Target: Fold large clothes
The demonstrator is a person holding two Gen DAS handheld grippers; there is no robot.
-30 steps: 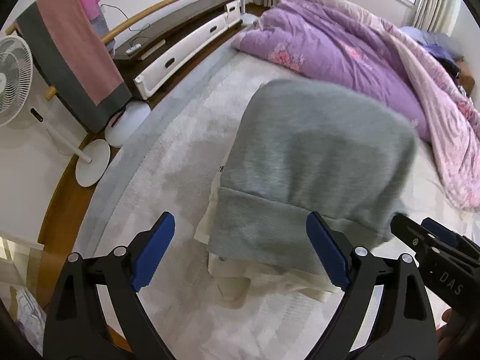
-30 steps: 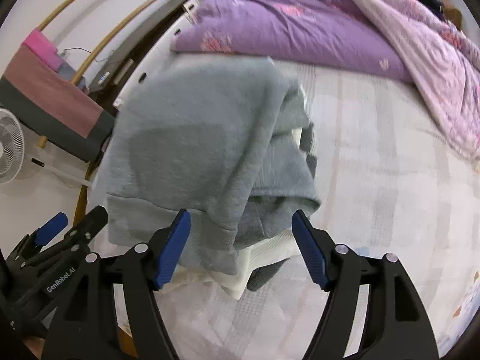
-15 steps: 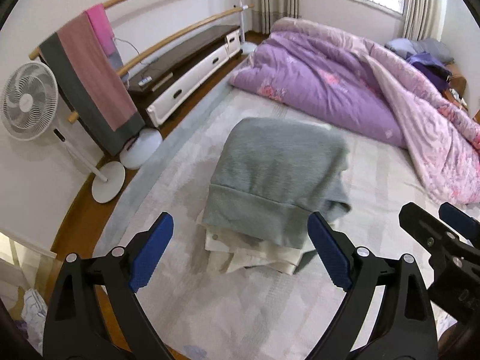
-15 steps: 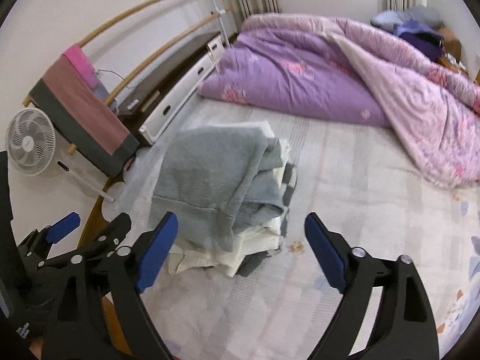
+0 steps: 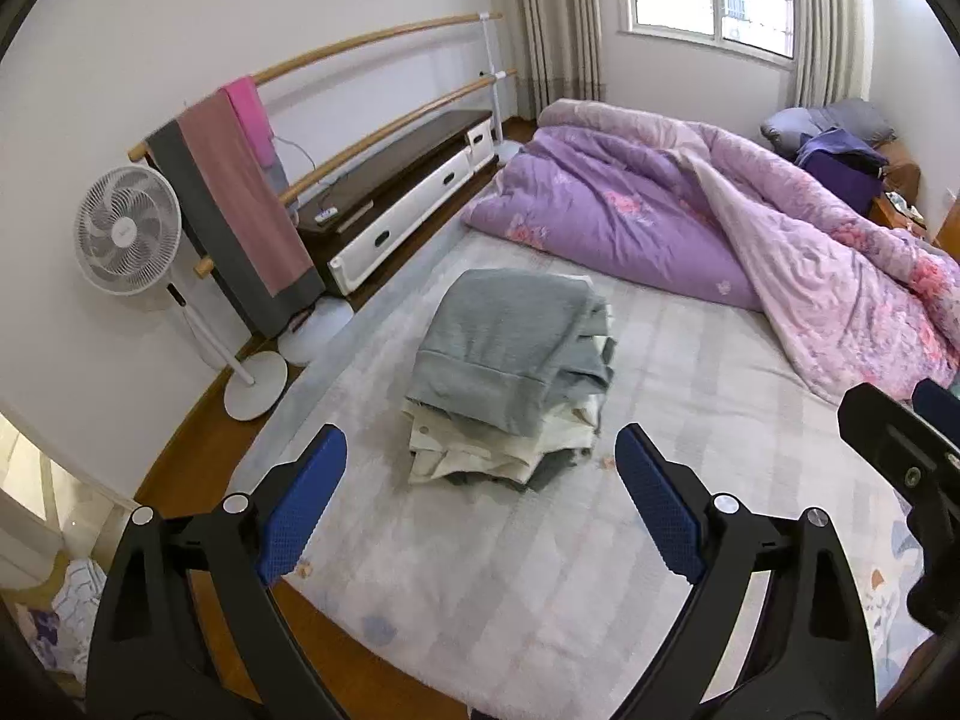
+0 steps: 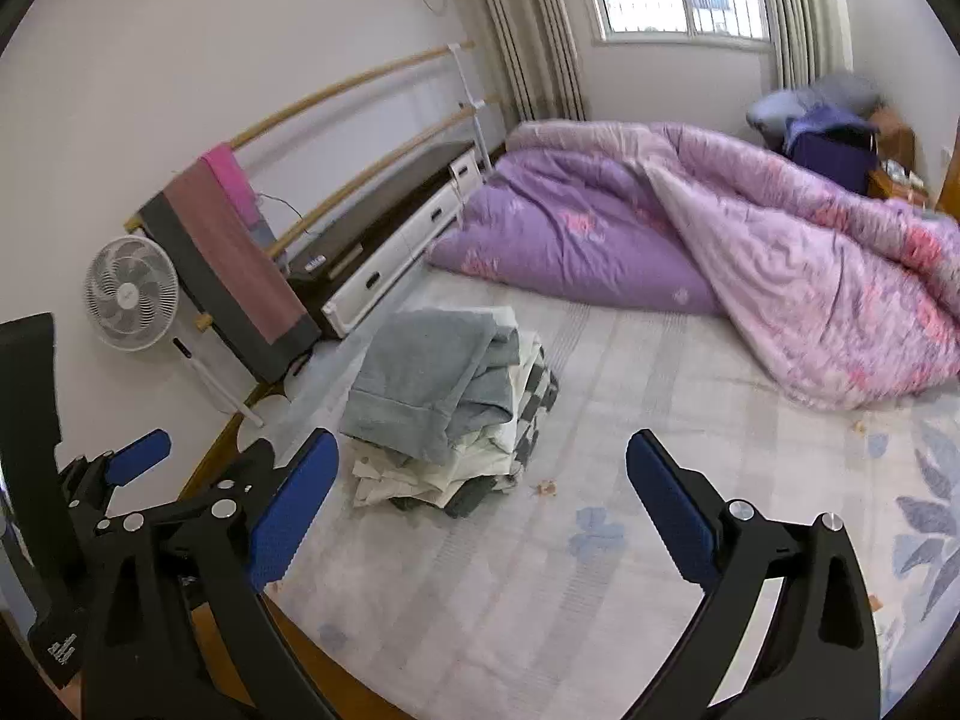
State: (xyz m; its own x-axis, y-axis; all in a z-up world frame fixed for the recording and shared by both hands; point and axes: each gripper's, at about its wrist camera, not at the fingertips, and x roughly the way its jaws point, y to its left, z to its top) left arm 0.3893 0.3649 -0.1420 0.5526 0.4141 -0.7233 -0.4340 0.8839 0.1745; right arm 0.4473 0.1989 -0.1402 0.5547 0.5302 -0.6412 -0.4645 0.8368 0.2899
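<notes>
A folded grey sweatshirt (image 5: 510, 342) lies on top of a stack of folded clothes, with cream garments (image 5: 480, 450) under it, on the bed (image 5: 690, 408). The stack also shows in the right wrist view (image 6: 432, 372), with a checked piece (image 6: 540, 396) at its side. My left gripper (image 5: 480, 504) is open and empty, held well back from the stack. My right gripper (image 6: 480, 504) is open and empty, also back from it. The left gripper shows at the lower left of the right wrist view (image 6: 138, 462).
A purple quilt (image 5: 690, 222) is bunched at the far half of the bed. A white fan (image 5: 129, 234), a rail with a hanging pink and grey towel (image 5: 240, 198) and a low dark cabinet (image 5: 408, 180) stand left of the bed. The wood floor (image 5: 198, 450) borders the bed's near left edge.
Both grippers have drawn back and up from the stack, which now looks smaller and farther. The grey sweatshirt stays on top of the stack. Both grippers stay open.
</notes>
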